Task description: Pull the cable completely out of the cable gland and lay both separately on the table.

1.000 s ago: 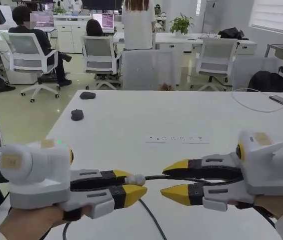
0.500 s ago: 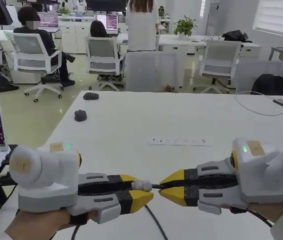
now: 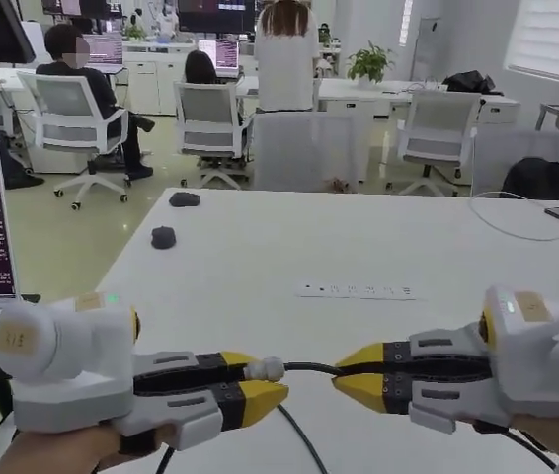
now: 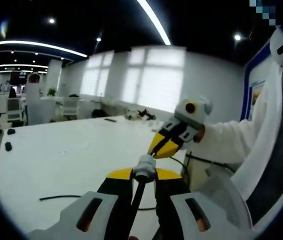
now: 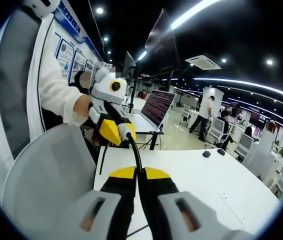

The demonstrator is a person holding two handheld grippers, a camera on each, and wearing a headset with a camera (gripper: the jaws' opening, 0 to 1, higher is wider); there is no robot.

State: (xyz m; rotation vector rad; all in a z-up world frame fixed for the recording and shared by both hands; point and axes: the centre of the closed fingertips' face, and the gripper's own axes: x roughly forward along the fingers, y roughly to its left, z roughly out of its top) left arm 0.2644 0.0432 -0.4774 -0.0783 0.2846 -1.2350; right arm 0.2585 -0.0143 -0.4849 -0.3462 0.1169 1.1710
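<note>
On our left, the left gripper (image 3: 260,379) has its jaws clamped on the white cable gland (image 3: 265,370), which it holds up off the table (image 3: 359,247) with the bore pointing right. From the gland's mouth the black cable (image 3: 309,366) runs almost level to the right. After a short bare stretch it goes straight in between the tips of the right gripper (image 3: 345,374), whose jaws are pinched together on it. So the two claws face each other nose to nose along one line, and that line is the cable's long axis. In the left gripper view the cable also passes back behind the gland, between the jaws, so we judge it is not yet free. We reckon the pull should go rightward along that axis, with the gland held steady and no sideways bend at its mouth.
</note>
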